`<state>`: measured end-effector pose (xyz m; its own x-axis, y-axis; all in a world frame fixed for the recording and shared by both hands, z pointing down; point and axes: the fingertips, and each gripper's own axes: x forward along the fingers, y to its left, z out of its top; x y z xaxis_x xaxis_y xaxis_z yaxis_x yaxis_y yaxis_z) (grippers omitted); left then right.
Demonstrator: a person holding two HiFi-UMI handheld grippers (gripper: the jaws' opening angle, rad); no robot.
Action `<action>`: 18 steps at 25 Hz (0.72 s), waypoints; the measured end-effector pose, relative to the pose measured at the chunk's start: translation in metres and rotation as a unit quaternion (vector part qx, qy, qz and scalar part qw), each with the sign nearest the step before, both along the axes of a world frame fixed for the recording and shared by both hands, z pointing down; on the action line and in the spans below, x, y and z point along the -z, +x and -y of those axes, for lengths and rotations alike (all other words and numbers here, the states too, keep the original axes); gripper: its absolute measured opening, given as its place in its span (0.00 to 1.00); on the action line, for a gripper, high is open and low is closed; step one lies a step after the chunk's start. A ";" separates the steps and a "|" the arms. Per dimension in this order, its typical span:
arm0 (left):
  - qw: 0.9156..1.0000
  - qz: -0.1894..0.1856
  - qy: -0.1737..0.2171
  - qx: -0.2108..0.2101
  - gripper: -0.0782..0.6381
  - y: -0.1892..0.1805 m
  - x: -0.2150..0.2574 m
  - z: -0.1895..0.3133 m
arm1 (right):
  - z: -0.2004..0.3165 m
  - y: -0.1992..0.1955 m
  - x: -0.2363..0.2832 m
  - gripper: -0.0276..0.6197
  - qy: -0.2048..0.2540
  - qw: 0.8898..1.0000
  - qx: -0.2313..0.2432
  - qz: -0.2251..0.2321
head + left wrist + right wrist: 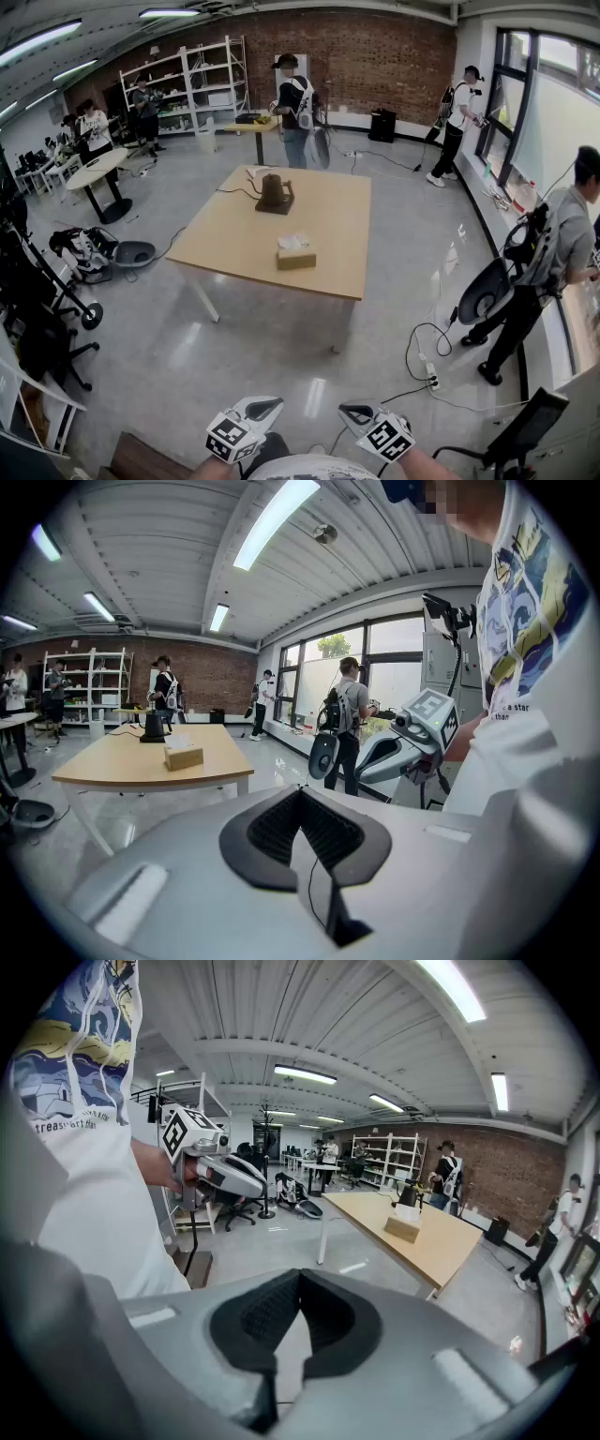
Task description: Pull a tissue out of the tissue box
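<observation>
The tan tissue box [295, 256] sits on the wooden table [234, 246] with a white tissue sticking out of its top. It also shows far off as the tissue box [183, 755] in the left gripper view and the tissue box [405, 1228] in the right gripper view. My left gripper [266, 407] and right gripper [355, 412] are held close to my body, well short of the table. The left gripper [302, 792] has its jaws together with nothing between them. The right gripper [298, 1275] is also shut and empty.
A dark kettle [275, 193] on a base stands on the table behind the box, with a cable trailing left. Several people stand around the room. A power strip with cables [430, 375] lies on the floor at right, and office chairs [42, 323] stand at left.
</observation>
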<state>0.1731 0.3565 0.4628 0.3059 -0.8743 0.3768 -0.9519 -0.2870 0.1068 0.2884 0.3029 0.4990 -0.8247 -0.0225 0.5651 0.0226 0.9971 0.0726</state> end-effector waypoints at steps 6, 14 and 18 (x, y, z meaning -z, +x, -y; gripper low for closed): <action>1.000 0.004 0.003 -0.006 0.11 0.006 0.004 0.000 | -0.001 0.006 0.001 0.05 0.004 1.000 -0.001 -0.001; 1.000 0.005 0.008 -0.001 0.11 0.007 0.002 0.011 | 0.006 0.010 -0.004 0.05 -0.002 1.000 -0.007 0.002; 1.000 0.010 0.005 0.010 0.11 0.003 0.003 0.015 | 0.011 0.007 -0.001 0.05 0.005 1.000 -0.007 0.004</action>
